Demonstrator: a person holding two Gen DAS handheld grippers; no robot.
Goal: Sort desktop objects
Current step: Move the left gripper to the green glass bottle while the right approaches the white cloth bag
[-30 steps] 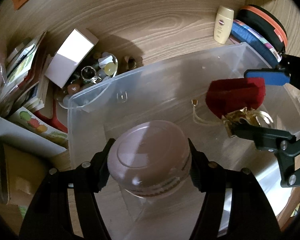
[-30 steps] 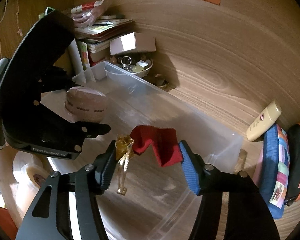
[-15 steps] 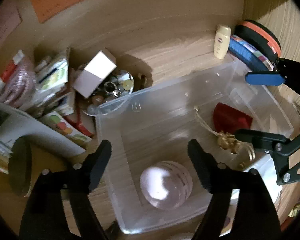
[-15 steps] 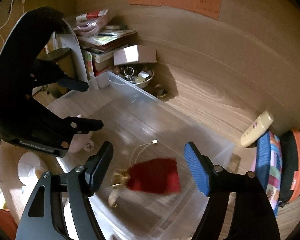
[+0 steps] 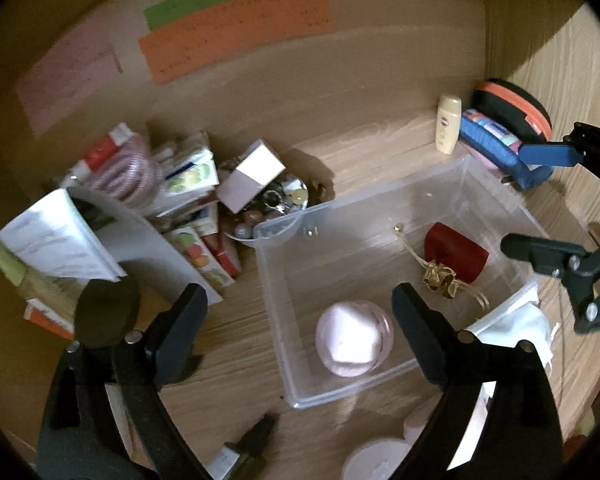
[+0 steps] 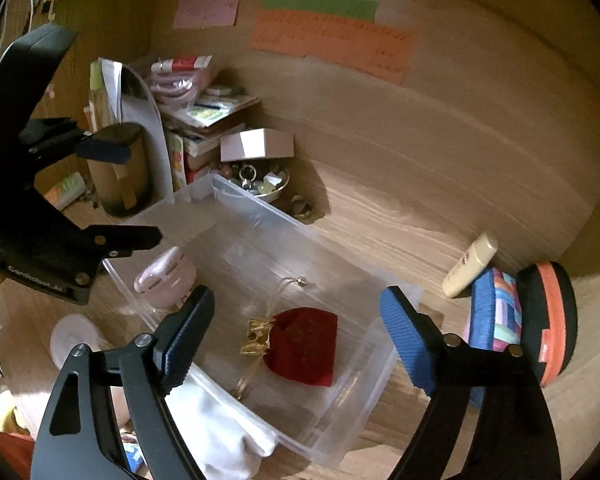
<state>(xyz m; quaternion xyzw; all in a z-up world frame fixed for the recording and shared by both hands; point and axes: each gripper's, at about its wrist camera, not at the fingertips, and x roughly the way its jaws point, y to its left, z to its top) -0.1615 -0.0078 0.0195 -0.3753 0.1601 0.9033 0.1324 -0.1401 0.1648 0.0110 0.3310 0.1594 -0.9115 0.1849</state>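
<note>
A clear plastic bin (image 5: pixel 340 208) (image 6: pixel 380 364) sits on the wooden desk. Inside lie a round pink jar (image 5: pixel 354 338) (image 6: pixel 166 280) and a red velvet pouch (image 5: pixel 458 256) (image 6: pixel 304 344) with a gold drawstring. My left gripper (image 5: pixel 300 312) is open and empty, raised above the bin's near left side. My right gripper (image 6: pixel 296 312) is open and empty, raised above the pouch; it also shows at the right of the left wrist view (image 5: pixel 540 200).
A bowl of trinkets (image 5: pixel 276 204) with a white box (image 5: pixel 250 180) on it stands behind the bin. Books and packets (image 5: pixel 188 184) pile at left. A cream bottle (image 5: pixel 448 124), blue pouch (image 5: pixel 496 148) and orange-black case (image 5: pixel 516 108) stand at right. White cloth (image 6: pixel 220 436) lies near.
Both grippers opened and let go: the pink jar and the red pouch dropped into the bin. Both grippers then rose and pulled back from it.
</note>
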